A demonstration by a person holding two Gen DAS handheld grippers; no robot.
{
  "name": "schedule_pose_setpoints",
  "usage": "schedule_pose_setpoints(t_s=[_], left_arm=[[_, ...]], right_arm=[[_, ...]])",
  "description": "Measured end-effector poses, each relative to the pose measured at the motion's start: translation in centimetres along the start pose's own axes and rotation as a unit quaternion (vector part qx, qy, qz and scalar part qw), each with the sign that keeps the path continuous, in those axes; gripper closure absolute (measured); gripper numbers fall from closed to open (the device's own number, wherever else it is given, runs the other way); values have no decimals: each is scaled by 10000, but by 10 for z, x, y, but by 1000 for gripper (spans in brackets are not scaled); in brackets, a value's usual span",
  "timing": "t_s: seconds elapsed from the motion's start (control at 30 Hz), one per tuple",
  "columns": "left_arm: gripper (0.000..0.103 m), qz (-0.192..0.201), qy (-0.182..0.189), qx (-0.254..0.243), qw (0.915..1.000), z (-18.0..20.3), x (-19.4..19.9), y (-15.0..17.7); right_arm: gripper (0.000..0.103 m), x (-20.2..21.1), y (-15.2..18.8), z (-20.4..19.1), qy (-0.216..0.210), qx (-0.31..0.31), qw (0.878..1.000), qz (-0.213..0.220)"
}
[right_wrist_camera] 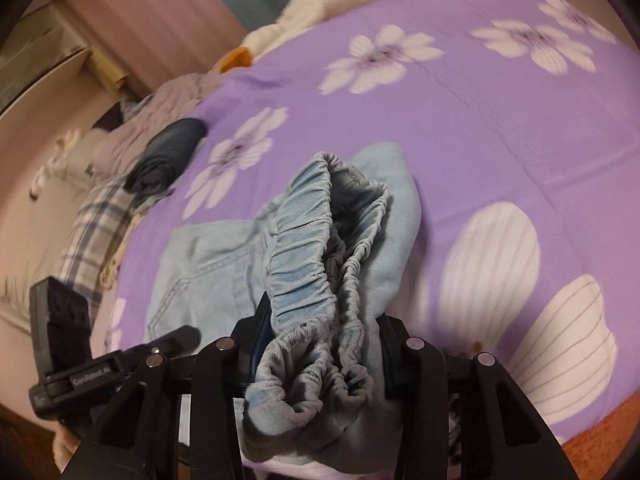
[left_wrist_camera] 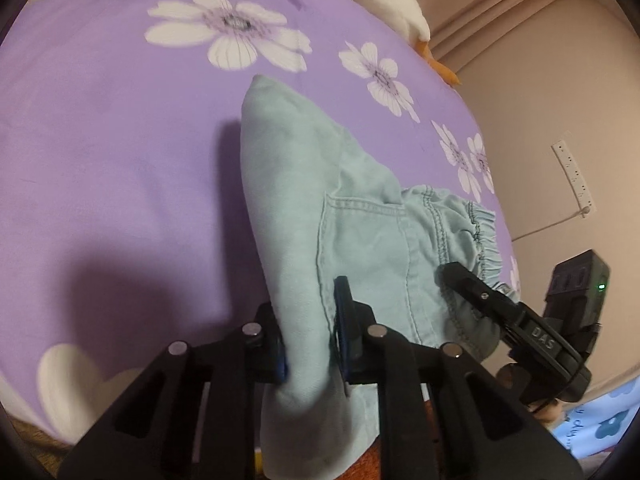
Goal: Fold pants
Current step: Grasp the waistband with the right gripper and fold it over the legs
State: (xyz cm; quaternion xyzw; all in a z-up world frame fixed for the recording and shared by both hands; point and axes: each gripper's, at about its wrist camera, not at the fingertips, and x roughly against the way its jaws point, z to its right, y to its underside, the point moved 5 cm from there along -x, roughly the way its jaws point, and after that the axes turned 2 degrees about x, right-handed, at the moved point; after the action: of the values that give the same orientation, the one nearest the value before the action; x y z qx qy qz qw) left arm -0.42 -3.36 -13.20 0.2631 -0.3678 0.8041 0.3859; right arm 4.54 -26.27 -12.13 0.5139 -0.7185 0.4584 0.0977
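Observation:
Light blue pants [left_wrist_camera: 320, 208] lie bunched on a purple flowered bed sheet [left_wrist_camera: 120, 140]. My left gripper [left_wrist_camera: 310, 344] is shut on a folded leg part of the pants, which hangs down between its fingers. My right gripper [right_wrist_camera: 320, 344] is shut on the gathered elastic waistband [right_wrist_camera: 308, 248] of the pants. The right gripper also shows in the left wrist view [left_wrist_camera: 500, 312], touching the waistband at the right. The left gripper shows at the lower left of the right wrist view [right_wrist_camera: 120, 360]. A back pocket [left_wrist_camera: 360, 248] faces up.
A white and orange plush toy [left_wrist_camera: 392, 4] lies at the bed's far edge. Dark folded clothes [right_wrist_camera: 168, 152] and a plaid cloth [right_wrist_camera: 100, 216] lie at the bed's left side in the right wrist view. A beige wall [left_wrist_camera: 540, 100] with a socket strip borders the bed.

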Motion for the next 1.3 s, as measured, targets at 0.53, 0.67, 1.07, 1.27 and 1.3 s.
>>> schedule_pose_setpoints(t_s=[0.53, 0.67, 1.07, 1.27, 1.3], left_arm=[[87, 946, -241, -763, 9923, 27, 49, -43], [87, 1009, -313, -689, 9920, 24, 48, -57], [86, 786, -817, -792, 9904, 7, 5, -76], [86, 457, -900, -636, 9929, -10, -25, -77], [85, 408, -921, -619, 9930, -12, -29, -76]], right_arm=[[59, 20, -42, -47, -53, 708, 9961, 521], [59, 17, -56, -55, 62, 902, 9946, 513], [59, -25, -66, -41, 309, 789, 9957, 375], [59, -47, -60, -25, 429, 633, 9970, 134], [59, -49, -59, -23, 440, 608, 9971, 93]])
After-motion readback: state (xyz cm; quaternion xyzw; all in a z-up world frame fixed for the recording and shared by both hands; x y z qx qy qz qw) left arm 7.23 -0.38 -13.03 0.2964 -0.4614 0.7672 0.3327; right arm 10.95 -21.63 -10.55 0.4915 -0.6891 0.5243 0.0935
